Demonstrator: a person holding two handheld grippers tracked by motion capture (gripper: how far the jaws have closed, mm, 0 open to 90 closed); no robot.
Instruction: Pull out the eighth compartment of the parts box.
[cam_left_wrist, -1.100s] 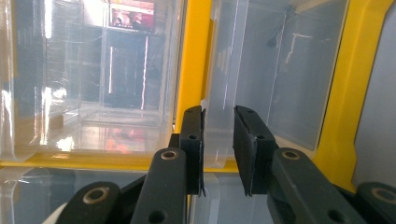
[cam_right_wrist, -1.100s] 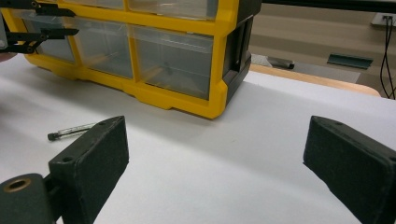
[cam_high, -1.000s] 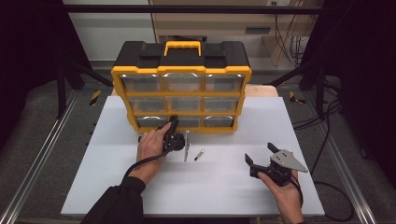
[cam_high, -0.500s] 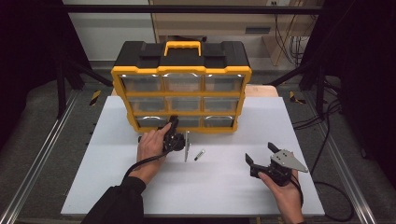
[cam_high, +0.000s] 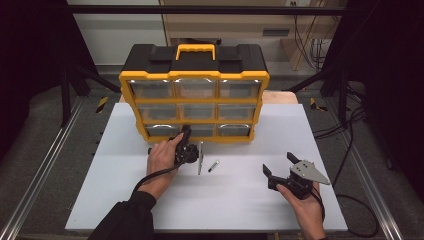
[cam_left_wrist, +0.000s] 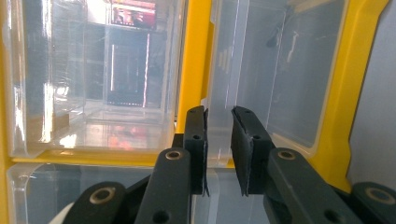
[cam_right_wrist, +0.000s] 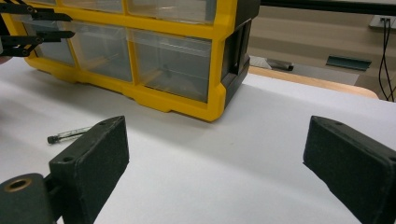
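A yellow and black organizer (cam_high: 195, 80) with clear drawers stands at the back of the white table (cam_high: 125, 200). My left gripper (cam_high: 185, 131) is rolled on its side at the bottom row, near the post between the left and middle drawers. In the left gripper view its jaws (cam_left_wrist: 218, 112) stand nearly together on the clear front lip of a bottom drawer (cam_left_wrist: 280, 70). My right gripper (cam_high: 278, 162) hovers open over the table's right front, with nothing between its fingers (cam_right_wrist: 217, 135). A small glass tube (cam_high: 213, 166) lies on the table between the two hands.
The glass tube (cam_right_wrist: 70, 134) lies left of the right gripper's jaws, in front of the organizer's bottom right drawer (cam_right_wrist: 170, 65). A wooden board edge (cam_high: 280, 96) shows behind the organizer. Metal rails (cam_high: 45, 165) run along both table sides, and cables (cam_high: 350, 130) trail at the right.
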